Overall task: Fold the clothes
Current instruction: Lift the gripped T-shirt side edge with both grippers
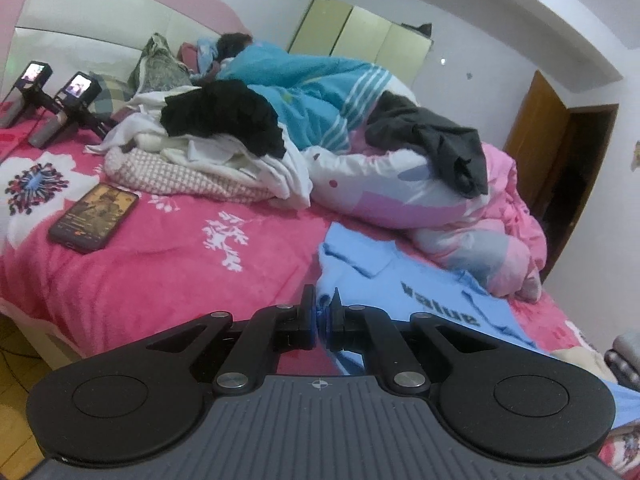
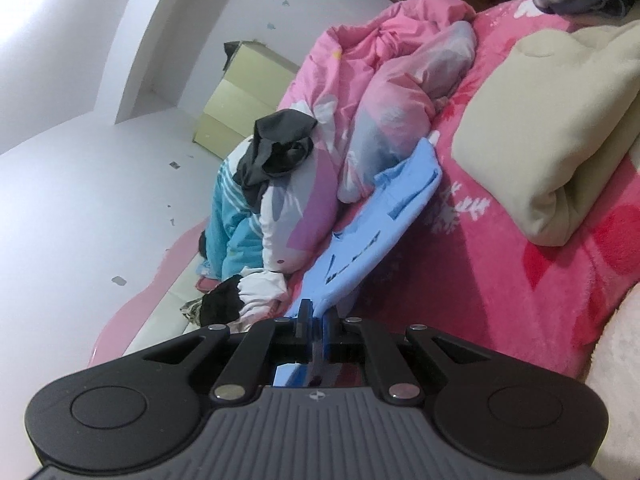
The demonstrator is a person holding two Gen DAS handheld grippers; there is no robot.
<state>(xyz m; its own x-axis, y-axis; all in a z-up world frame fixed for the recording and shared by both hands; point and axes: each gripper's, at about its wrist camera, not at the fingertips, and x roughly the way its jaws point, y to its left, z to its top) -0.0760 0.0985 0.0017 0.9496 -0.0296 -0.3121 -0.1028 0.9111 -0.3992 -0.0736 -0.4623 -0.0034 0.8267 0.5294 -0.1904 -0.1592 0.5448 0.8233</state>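
- L gripper (image 1: 323,312) pinched tight on edge of the light-blue shirt (image 1: 420,280), which is spread on the pink floral blanket (image 1: 160,272)
- R gripper (image 2: 316,320) clamped on the same shirt's edge, fabric lifted off bed
- phone (image 1: 94,216) on blanket w/ laundry pile (image 1: 208,148) behind

Bed (image 1: 168,280) carries clothes, phone (image 1: 94,216).

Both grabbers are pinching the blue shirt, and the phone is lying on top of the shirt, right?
Not quite. Both grippers do pinch the blue shirt, but the phone lies on the pink blanket, well apart from the shirt. The left wrist view shows it.
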